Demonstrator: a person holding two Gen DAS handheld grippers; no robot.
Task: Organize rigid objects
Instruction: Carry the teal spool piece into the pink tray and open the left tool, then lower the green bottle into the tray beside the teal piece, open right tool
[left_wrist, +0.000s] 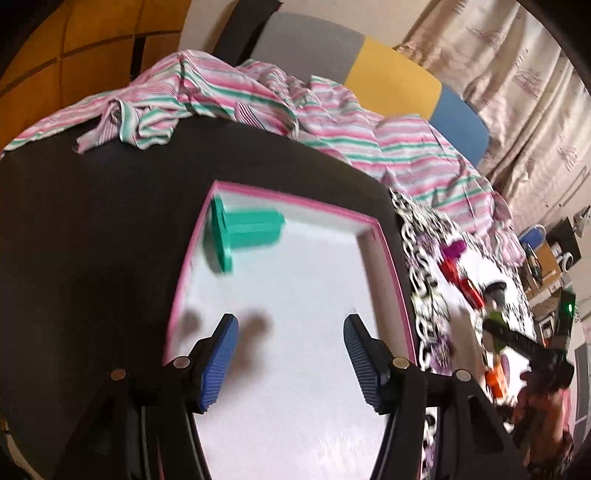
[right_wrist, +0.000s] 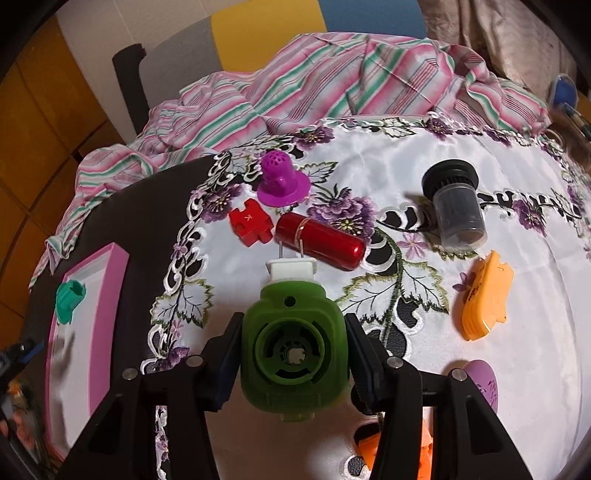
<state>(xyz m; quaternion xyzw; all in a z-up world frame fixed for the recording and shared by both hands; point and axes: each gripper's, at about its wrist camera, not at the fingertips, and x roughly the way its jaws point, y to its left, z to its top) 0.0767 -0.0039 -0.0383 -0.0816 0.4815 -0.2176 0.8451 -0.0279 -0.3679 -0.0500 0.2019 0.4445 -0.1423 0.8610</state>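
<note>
My left gripper is open and empty above the white tray with a pink rim. A teal plastic piece lies in the tray's far left corner; it also shows in the right wrist view, as does the tray. My right gripper is shut on a green plug-in device with a white plug end, held above the embroidered cloth. On the cloth lie a purple strainer piece, a red puzzle block, a red capsule, a black jar and an orange clip.
A striped pink and green cloth is bunched along the table's far edge. A chair with grey, yellow and blue panels stands behind. A purple piece and an orange piece lie near my right gripper. Dark tabletop surrounds the tray.
</note>
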